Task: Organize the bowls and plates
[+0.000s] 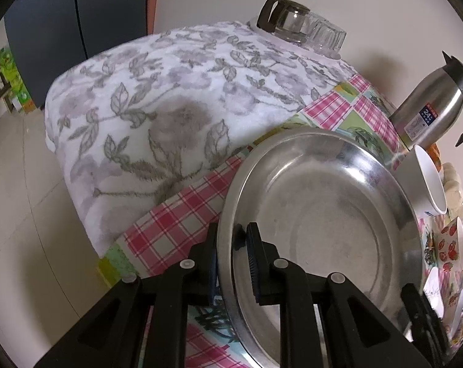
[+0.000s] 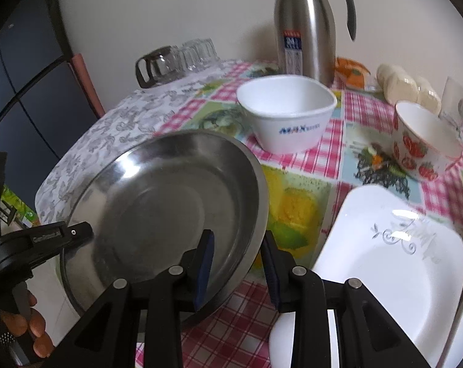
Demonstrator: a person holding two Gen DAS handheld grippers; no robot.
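A round steel plate (image 1: 323, 208) is held tilted above the checked tablecloth (image 1: 176, 220). My left gripper (image 1: 233, 230) is shut on its near-left rim, one pad inside and one outside. In the right wrist view the same steel plate (image 2: 158, 208) fills the left half. My right gripper (image 2: 237, 236) is closed across its right wall and rim. The left gripper (image 2: 63, 233) shows there clamped on the opposite rim. A white bowl with blue lettering (image 2: 288, 113), a strawberry-patterned bowl (image 2: 421, 141) and a white square plate (image 2: 384, 260) rest on the table.
A steel thermos (image 2: 305, 27) stands at the back by the wall. A glass jug (image 2: 158, 64) and upturned glasses (image 2: 197, 52) sit on a floral cloth (image 1: 158, 107). Pale round buns (image 2: 409, 86) and a stemmed glass (image 2: 458, 101) are at the far right. The table edge drops to the floor on the left.
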